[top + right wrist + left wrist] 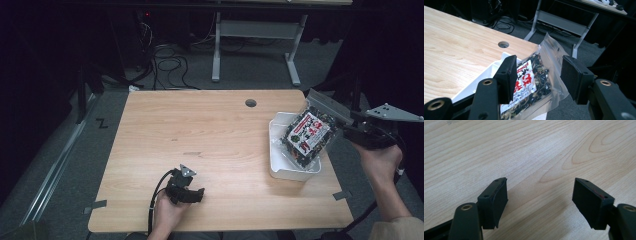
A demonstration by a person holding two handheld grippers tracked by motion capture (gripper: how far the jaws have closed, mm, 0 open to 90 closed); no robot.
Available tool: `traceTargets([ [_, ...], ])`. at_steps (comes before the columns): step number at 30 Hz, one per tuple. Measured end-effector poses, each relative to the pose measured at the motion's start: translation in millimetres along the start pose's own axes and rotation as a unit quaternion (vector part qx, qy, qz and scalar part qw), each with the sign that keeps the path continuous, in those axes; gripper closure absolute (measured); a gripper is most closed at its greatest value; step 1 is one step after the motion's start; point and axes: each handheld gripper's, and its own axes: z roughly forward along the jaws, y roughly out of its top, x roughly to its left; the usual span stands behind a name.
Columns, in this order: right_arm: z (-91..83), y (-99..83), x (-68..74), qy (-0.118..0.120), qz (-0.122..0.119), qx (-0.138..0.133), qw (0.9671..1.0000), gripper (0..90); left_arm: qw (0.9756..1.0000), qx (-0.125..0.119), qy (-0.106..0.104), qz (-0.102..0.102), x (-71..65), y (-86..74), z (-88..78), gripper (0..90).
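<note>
A clear bag of dark dried food with a red and white label (307, 134) leans in a white tray (295, 175) at the table's right side. Its sealed top sticks up over the tray's right rim. My right gripper (347, 129) hovers just off the table's right edge, pointing at the bag's top. In the right gripper view its jaws (539, 66) stand wide apart, the bag (534, 82) lies beyond them and no pad presses on it. My left gripper (196, 194) rests near the front edge, open (540, 188) over bare wood.
A round cable hole (250, 103) sits near the table's far edge. Tape strips mark the front corners (95, 206) (342, 195). Behind the table stand a white desk frame (216, 50) and loose cables (167, 65) on the floor.
</note>
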Motion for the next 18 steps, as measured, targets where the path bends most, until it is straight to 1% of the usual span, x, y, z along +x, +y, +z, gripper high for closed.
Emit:
traceTargets([
  [1,-0.9,-1.2,0.6,0.002,-0.001,-0.005,1.0000,47.6,1.0000,-0.001,0.001,0.000,-0.2,0.0,-0.5,28.7],
  [2,-2.0,-2.0,1.5,0.005,0.004,-0.005,1.0000,47.7,1.0000,-0.005,0.003,0.003,-0.1,0.1,-1.1,28.7],
  [4,-3.5,-4.1,3.0,0.014,0.003,-0.012,0.9998,47.8,1.0000,-0.009,0.002,0.000,-1.1,-0.2,-2.6,28.8],
  [5,-5.3,-6.1,7.5,0.024,0.002,-0.013,0.9996,47.7,0.9999,-0.011,0.002,0.001,-1.2,-0.1,-3.3,28.8],
  [6,-5.3,-6.1,7.5,0.024,0.002,-0.013,0.9996,47.7,0.9999,-0.012,0.002,0.001,-1.4,-0.1,-3.8,28.8],
  [7,-7.6,-8.0,13.2,0.034,-0.001,-0.014,0.9993,48.0,0.9999,-0.013,0.001,0.001,-1.6,0.0,-4.0,28.8],
  [8,-8.2,-8.8,15.4,0.039,-0.002,-0.014,0.9992,48.2,0.9999,-0.014,0.000,0.002,-2.1,0.2,-4.1,28.8],
  [9,-8.2,-8.8,15.4,0.039,-0.002,-0.014,0.9992,48.2,0.9999,-0.014,0.000,0.002,-2.1,0.2,-4.1,28.9],
  [12,-11.7,-11.9,24.5,0.059,-0.009,-0.020,0.9980,47.7,0.9998,-0.018,-0.001,0.005,-3.3,0.2,-5.2,28.8],
  [14,-14.1,-14.7,29.4,0.075,-0.007,-0.026,0.9968,47.3,0.9998,-0.020,-0.001,0.004,-3.8,-0.1,-6.5,28.8],
  [15,-15.9,-16.8,33.5,0.085,-0.002,-0.025,0.9961,47.1,0.9997,-0.022,-0.002,0.003,-3.9,-0.1,-7.1,28.9],
  [17,-17.3,-19.0,37.1,0.095,-0.001,-0.027,0.9951,47.0,0.9997,-0.024,-0.002,0.004,-3.7,0.0,-7.5,28.9],
  [18,-17.3,-19.0,37.1,0.095,-0.001,-0.027,0.9951,47.0,0.9997,-0.024,-0.003,0.003,-3.6,0.1,-7.4,28.9],
])
